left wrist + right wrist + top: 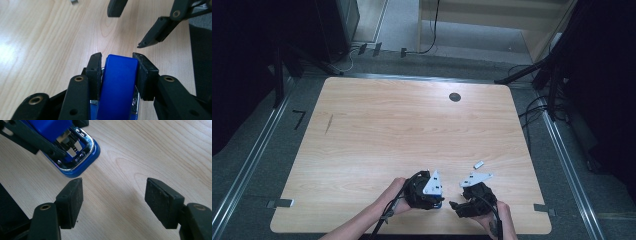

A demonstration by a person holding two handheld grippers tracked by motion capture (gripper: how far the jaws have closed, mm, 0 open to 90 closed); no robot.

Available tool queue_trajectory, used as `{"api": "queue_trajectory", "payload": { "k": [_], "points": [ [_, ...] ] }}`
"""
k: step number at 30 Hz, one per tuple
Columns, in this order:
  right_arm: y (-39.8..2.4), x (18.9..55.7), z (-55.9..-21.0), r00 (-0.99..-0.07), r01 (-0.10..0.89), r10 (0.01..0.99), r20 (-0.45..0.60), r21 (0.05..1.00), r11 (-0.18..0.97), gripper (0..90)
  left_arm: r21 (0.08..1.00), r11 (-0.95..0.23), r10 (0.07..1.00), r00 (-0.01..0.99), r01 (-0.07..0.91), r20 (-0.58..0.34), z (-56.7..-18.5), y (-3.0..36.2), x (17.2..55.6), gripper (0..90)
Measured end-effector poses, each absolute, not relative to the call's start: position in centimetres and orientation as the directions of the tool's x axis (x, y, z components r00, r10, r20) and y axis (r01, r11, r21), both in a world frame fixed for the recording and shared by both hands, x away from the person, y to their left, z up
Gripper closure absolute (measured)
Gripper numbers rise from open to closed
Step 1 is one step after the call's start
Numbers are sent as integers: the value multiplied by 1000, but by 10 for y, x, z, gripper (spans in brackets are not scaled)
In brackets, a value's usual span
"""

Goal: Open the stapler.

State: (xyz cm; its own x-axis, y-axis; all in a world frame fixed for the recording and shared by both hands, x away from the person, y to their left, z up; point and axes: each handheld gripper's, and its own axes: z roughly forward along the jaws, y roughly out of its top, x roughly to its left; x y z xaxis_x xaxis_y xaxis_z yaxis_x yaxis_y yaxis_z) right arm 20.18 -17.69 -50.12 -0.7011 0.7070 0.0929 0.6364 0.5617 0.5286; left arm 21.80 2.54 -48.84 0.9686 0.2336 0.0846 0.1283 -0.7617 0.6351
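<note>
Now blue stapler (118, 85) sits clamped between left claw (117, 58) pads

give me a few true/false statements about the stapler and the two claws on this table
1. The left claw has its pads against the sides of the blue stapler. True.
2. The right claw holds the stapler. False: nothing sits between its pads, and the stapler lies ahead of it.
3. The stapler rests on the wooden table. True.
4. The stapler is red. False: it is blue with a chrome metal front.
5. A small grey piece lies on the table beyond the right claw. True.
</note>
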Motion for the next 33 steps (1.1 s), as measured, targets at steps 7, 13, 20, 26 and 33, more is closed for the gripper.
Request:
{"api": "queue_trajectory", "payload": {
  "k": [7,13,20,26,33],
  "points": [
    [-175,203,-498,-700,629,705,113,564,534,424,667,-736,234,968,115,92,-480,34,218,641],
    [-170,205,-489,-695,617,697,176,644,452,634,682,-725,234,966,102,105,-475,41,216,650],
    [-161,207,-490,-709,612,670,221,664,429,768,702,-705,243,964,100,106,-472,48,215,654],
    [-152,210,-491,-722,599,656,222,675,431,781,712,-696,242,964,92,112,-471,50,214,656],
    [-143,213,-493,-726,599,653,217,667,444,782,718,-692,240,963,83,120,-469,53,213,659]
  ]
}}
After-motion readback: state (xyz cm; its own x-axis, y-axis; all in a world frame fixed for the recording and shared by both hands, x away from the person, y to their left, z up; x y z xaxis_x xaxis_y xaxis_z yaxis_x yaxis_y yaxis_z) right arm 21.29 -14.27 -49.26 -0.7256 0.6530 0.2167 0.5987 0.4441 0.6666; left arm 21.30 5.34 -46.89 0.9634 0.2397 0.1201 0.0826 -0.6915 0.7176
